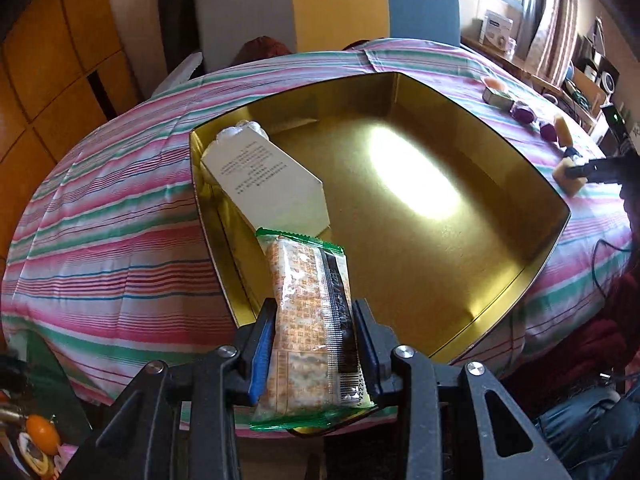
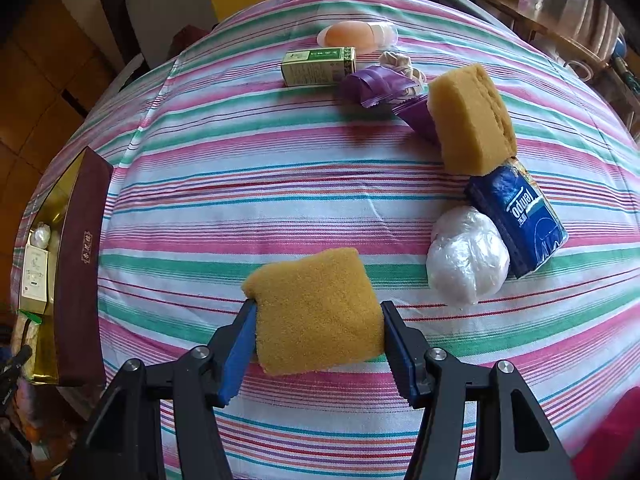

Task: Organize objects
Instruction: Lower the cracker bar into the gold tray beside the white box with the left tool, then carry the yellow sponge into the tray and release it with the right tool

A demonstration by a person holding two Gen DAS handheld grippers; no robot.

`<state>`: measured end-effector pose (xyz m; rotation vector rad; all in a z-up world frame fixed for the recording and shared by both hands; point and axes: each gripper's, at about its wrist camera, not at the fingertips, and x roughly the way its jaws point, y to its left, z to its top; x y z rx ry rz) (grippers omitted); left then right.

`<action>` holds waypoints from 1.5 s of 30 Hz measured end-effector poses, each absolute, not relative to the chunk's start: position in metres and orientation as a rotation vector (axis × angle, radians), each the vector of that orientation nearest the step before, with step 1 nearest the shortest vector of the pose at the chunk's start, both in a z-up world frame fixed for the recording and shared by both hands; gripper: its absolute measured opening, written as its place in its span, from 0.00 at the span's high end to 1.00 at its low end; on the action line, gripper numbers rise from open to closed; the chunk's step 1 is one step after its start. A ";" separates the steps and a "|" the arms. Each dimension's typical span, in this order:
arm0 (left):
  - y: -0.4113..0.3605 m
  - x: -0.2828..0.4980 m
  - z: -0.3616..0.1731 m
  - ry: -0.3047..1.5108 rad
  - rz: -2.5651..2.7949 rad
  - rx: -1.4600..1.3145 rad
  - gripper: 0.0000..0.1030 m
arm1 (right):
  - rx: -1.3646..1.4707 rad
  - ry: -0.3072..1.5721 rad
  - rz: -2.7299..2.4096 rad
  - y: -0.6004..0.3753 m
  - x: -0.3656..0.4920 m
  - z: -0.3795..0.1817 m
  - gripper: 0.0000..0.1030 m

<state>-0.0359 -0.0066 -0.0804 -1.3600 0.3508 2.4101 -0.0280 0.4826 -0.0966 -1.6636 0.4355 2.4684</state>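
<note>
Both hands look to be mid-delivery, gathering loose things into the gold-lined tin (image 1: 520, 248) that sits on the striped cloth of the worktop (image 2: 280, 200). The left claw (image 1: 314, 344) is closed on a cracker packet (image 1: 310, 304), gripped on its long sides near the lower end, the top of the packet poking out over the tin's near left corner, just short of the white carton (image 1: 266, 186) already lying along the tin's left wall. I'd say the next move is to carry it further in, lower it beside the carton and let go. The right claw (image 2: 316, 320) pinches a yellow sponge (image 2: 316, 312), squeezed between both pads just above the cloth near the worktop's near edge; the tin lies well off at its left edge, so it needs a sideways carry.
</note>
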 end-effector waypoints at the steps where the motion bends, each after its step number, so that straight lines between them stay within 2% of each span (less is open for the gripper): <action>1: -0.006 -0.035 -0.080 0.354 2.412 -1.356 0.64 | -1.662 0.436 2.469 0.483 -0.028 -0.097 0.42; 9: -0.011 -0.032 -0.079 0.332 2.398 -1.353 0.61 | -1.659 0.436 2.470 0.483 -0.028 -0.097 0.42; 26: -0.036 -0.015 -0.051 0.127 2.451 -1.268 0.57 | -1.643 0.412 2.509 0.474 -0.028 -0.093 0.42; 33: -0.050 -0.016 -0.023 -0.085 2.549 -1.176 0.57 | -1.572 0.423 2.559 0.470 -0.025 -0.082 0.42; 45: -0.069 -0.018 0.001 -0.190 2.732 -1.119 0.57 | -1.513 0.324 2.786 0.389 -0.025 -0.043 0.43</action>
